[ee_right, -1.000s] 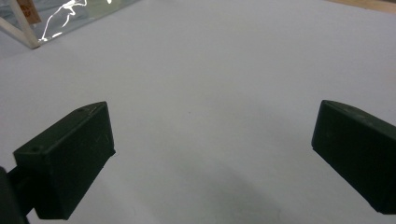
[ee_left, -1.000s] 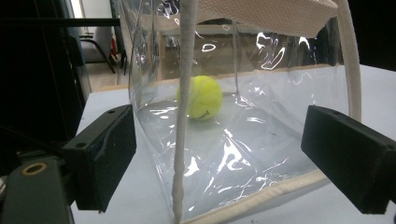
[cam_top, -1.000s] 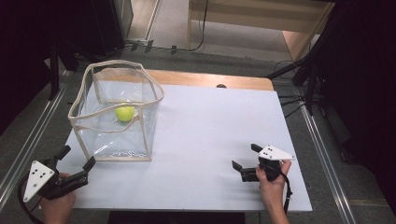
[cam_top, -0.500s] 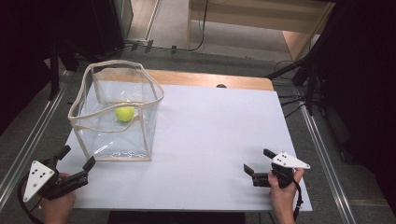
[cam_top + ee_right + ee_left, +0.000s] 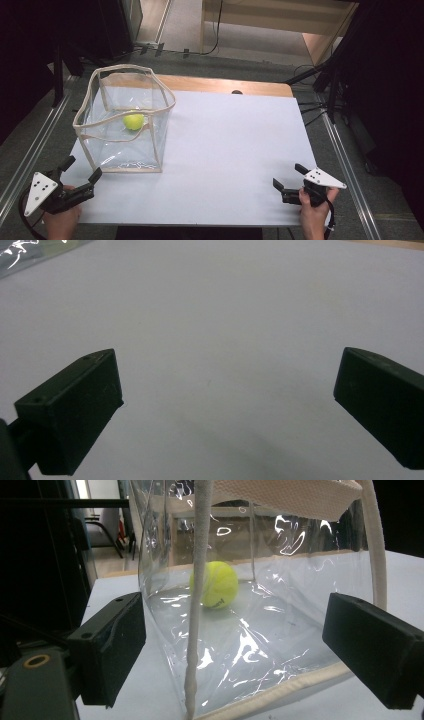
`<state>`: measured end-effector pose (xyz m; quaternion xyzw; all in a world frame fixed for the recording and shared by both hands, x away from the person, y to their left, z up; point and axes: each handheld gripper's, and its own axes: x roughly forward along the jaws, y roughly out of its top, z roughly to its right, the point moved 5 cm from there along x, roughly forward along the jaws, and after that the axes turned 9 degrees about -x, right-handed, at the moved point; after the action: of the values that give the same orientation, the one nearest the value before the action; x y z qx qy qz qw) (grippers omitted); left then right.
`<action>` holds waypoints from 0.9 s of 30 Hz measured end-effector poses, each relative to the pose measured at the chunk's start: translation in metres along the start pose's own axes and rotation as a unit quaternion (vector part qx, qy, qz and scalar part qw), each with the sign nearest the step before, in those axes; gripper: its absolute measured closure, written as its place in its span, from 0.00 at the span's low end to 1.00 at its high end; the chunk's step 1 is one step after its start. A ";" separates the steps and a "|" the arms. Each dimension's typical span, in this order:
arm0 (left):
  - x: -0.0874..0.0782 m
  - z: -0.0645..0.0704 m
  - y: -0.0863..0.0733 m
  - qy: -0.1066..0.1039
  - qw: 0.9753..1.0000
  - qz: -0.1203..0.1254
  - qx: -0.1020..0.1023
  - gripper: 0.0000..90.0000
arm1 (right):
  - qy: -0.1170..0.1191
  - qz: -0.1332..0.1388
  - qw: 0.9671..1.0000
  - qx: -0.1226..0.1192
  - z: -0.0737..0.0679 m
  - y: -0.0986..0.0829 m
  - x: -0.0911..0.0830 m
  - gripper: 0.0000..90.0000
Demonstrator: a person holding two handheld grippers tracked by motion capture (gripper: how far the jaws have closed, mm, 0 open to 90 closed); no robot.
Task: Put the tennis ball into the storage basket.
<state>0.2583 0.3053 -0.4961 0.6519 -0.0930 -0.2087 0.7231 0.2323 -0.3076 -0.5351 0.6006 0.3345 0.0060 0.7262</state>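
Both grippers' fingers spread wide, empty, left gripper near clear bag, right gripper over table

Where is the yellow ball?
The tennis ball lies inside the clear bag on the table's left side in the high view, ahead of the open left gripper.

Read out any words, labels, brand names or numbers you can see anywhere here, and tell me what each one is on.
Tennis ball: a small dark mark near its bottom, too blurred to read.
Clear bag: no print on its plastic walls or cream trim.
White table: no text.
Left gripper and right gripper: no lettering on the black jaws or the grey plates, just small holes.
So there is no readable text.
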 end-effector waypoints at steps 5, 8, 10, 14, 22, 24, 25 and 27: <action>0.000 0.000 0.000 0.001 1.000 0.000 -0.001 0.12 | -0.009 0.006 1.000 0.006 0.006 -0.004 -0.005 0.00; 0.000 0.000 0.000 -0.001 1.000 0.001 -0.002 0.12 | -0.014 0.011 1.000 0.008 0.010 -0.005 -0.008 0.00; 0.000 0.000 0.000 -0.002 1.000 0.001 -0.002 0.12 | -0.020 0.017 1.000 0.010 0.012 -0.006 -0.011 0.00; 0.000 -0.002 0.000 -0.005 1.000 0.001 -0.008 0.12 | -0.035 0.031 0.999 0.014 0.019 -0.006 -0.018 0.00; 0.000 -0.002 0.001 -0.007 1.000 0.003 -0.015 0.12 | -0.040 0.048 0.998 0.029 0.027 -0.012 -0.023 0.00; 0.000 -0.002 0.001 -0.006 1.000 0.003 -0.015 0.12 | -0.041 0.053 0.997 0.035 0.028 -0.014 -0.023 0.00; 0.000 -0.002 0.001 -0.006 1.000 0.002 -0.012 0.12 | -0.040 0.053 0.997 0.037 0.027 -0.014 -0.023 0.00; 0.000 -0.002 0.001 -0.006 1.000 0.002 -0.012 0.12 | -0.040 0.051 0.997 0.035 0.027 -0.014 -0.023 0.00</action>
<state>0.2593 0.3071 -0.4957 0.6418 -0.0962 -0.2122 0.7307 0.2223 -0.3440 -0.5351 0.6417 0.2737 0.0074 0.7165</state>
